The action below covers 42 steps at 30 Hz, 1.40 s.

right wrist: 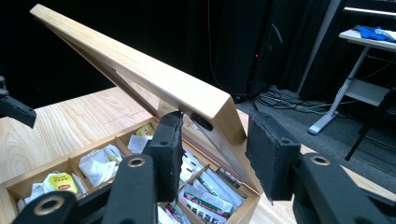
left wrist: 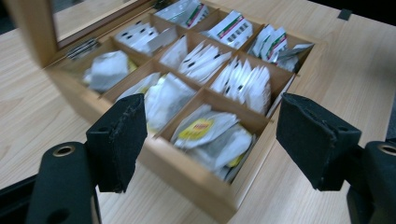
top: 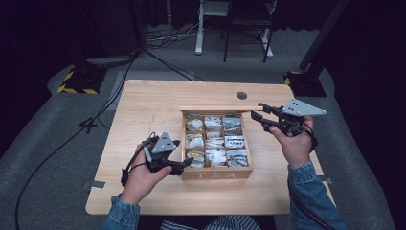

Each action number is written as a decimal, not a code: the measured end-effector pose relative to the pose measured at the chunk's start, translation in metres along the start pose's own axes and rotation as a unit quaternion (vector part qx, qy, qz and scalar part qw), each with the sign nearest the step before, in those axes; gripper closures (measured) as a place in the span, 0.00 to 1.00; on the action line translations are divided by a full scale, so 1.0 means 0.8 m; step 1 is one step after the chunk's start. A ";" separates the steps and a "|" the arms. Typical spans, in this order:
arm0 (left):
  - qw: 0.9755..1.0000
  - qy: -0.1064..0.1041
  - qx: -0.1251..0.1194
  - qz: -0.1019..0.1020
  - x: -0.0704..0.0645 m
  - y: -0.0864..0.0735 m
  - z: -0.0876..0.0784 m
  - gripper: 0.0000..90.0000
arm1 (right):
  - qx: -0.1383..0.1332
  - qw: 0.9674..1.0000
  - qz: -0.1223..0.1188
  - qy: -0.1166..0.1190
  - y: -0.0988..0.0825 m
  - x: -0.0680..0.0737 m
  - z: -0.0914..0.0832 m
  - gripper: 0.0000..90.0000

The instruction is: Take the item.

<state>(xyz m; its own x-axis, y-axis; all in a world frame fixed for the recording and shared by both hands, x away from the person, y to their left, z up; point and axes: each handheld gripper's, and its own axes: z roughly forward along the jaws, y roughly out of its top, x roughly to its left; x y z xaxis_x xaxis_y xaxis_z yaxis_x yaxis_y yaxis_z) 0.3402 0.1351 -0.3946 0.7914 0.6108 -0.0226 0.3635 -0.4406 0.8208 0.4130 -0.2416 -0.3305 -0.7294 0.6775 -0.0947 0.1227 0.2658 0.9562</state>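
The tea box (top: 216,172) is seen just right of the table's (top: 143,110) centre, its lid (top: 215,108) raised at the 12 o'clock edge, nine compartments of tea bags (top: 214,141) laid bare. The right gripper (top: 257,115) is held at the lid's 3 o'clock end – in the right gripper view the lid's (right wrist: 140,70) corner is caught between the two black pads (right wrist: 271,154), the left one lying against the wood; whether the right one presses too cannot be told from here. The left gripper (top: 187,165) is carried at the box's 8 o'clock corner, just beside the front wall marked TEA. In the left gripper view its jaws are spread wide, nothing between them, and the box's (left wrist: 196,179) near corner is framed – a yellow-labelled sachet (left wrist: 201,128) lies in the closest compartment, white sachets (left wrist: 243,81) stacked upright in the ones beyond. The lid's inner face (left wrist: 84,16) is glimpsed at 11 o'clock.
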 end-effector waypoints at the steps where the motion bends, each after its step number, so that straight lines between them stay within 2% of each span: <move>1: 1.000 0.000 0.000 0.000 0.000 0.000 0.000 0.28 | 0.000 1.000 0.000 0.000 0.000 0.000 0.000 0.63; 2: 1.000 -0.008 0.004 0.006 -0.006 0.008 0.009 0.28 | 0.000 1.000 -0.003 0.000 0.000 0.000 0.000 0.64; 3: 1.000 -0.008 0.004 0.006 -0.006 0.008 0.009 0.28 | 0.000 1.000 -0.003 0.000 0.000 0.000 0.000 0.63; 4: 1.000 -0.015 0.007 0.016 -0.012 0.016 0.018 0.28 | -0.001 1.000 -0.003 0.000 0.000 0.000 0.000 0.63; 5: 1.000 -0.015 0.007 0.016 -0.012 0.016 0.018 0.28 | -0.001 1.000 -0.003 0.000 0.000 0.000 0.000 0.63; 6: 0.999 -0.022 0.008 0.023 -0.019 0.023 0.028 0.28 | 0.000 1.000 -0.003 0.000 0.000 0.000 0.000 0.64; 7: 0.999 -0.022 0.008 0.023 -0.019 0.023 0.028 0.28 | 0.000 1.000 -0.003 0.000 0.000 0.000 0.000 0.64; 10: 0.999 -0.031 0.013 0.031 -0.028 0.033 0.045 0.28 | 0.001 1.000 -0.002 0.001 0.001 -0.001 0.000 0.64; 13: 0.999 -0.031 0.016 0.035 -0.032 0.037 0.053 0.28 | -0.001 1.000 -0.003 0.000 0.002 -0.001 0.001 0.63; 26: 0.997 -0.055 0.022 0.051 -0.048 0.054 0.084 0.29 | 0.000 1.000 -0.008 -0.002 0.002 -0.001 0.005 0.61; 31: 0.996 -0.064 0.028 0.061 -0.056 0.062 0.100 0.29 | 0.007 1.000 -0.010 0.000 0.001 0.001 0.003 0.60; 36: 0.993 -0.075 0.041 0.078 -0.064 0.073 0.123 0.29 | 0.009 1.000 -0.012 0.000 0.000 0.003 0.002 0.60; 38: 0.992 -0.086 0.048 0.077 -0.066 0.076 0.134 0.32 | 0.017 1.000 -0.015 0.001 -0.003 0.003 0.004 0.61; 41: 0.992 -0.093 0.053 0.073 -0.067 0.078 0.143 0.37 | 0.024 1.000 -0.016 0.001 -0.005 0.004 0.008 0.60; 42: 0.990 -0.102 0.062 0.071 -0.067 0.079 0.151 0.40 | 0.027 0.999 -0.020 0.001 -0.007 0.005 0.010 0.60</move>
<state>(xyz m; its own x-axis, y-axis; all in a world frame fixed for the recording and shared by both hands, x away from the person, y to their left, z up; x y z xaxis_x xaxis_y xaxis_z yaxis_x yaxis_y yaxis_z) 0.3795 -0.0049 -0.4104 0.9174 0.3961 -0.0375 0.2887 -0.5978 0.7478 0.4151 -0.2347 -0.3383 -0.7352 0.6650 -0.1314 0.1299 0.3284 0.9356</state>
